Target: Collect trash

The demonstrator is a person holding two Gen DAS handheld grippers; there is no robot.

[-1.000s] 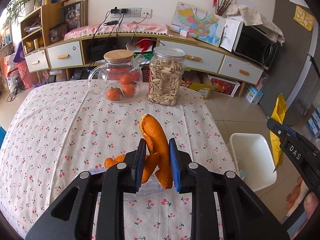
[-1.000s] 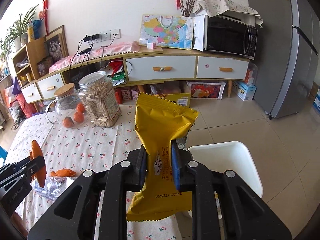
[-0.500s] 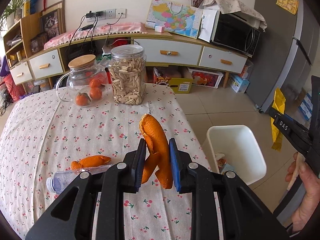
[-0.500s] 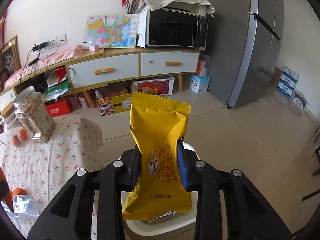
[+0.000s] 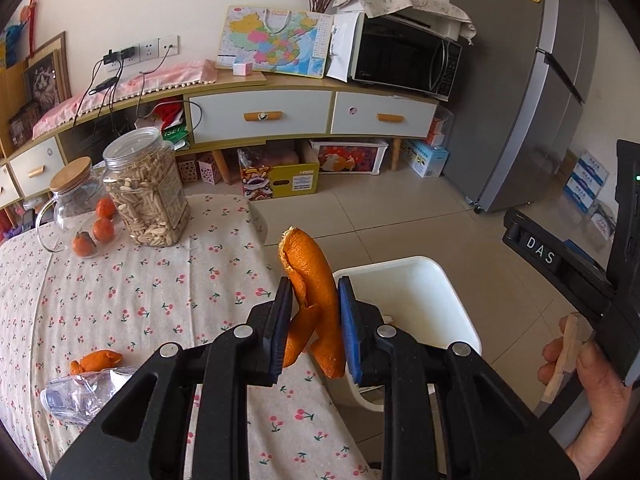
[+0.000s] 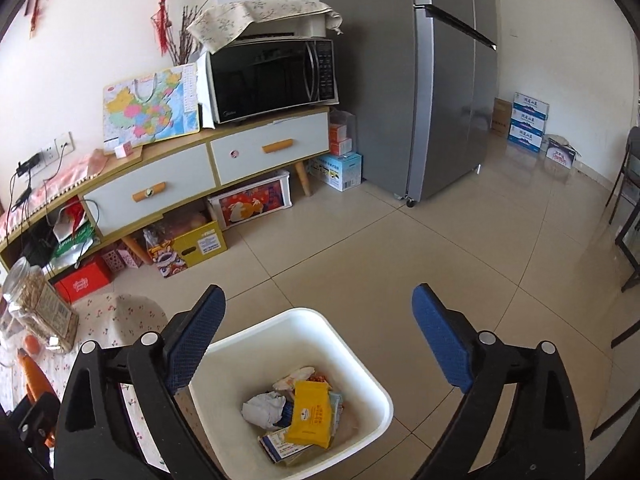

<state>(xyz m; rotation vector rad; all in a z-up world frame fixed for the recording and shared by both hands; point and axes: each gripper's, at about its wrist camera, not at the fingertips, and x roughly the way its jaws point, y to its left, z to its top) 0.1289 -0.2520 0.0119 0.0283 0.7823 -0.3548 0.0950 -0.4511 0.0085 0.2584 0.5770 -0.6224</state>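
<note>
Peel (image 5: 314, 300) is sitting clenched between the left gripper (image 5: 312, 324) pads, with the white bin (image 5: 440, 280) waiting just ahead and right. Directly below the right gripper (image 6: 316, 340), whose jaws are now gaping empty, the yellow wrapper (image 6: 310, 412) it gripped half a second ago is lying in the bin, a deposit only the right view shows; peel and crushed bottle (image 5: 80, 396) are remaining.

Your right gripper (image 6: 316, 336) now gapes wide over the bin (image 6: 360, 364), and the yellow packet (image 6: 310, 412) lies inside on the other rubbish. Your left gripper (image 5: 312, 320) now carries its peel (image 5: 314, 280) past the table (image 5: 120, 288) edge, toward the bin.
</note>
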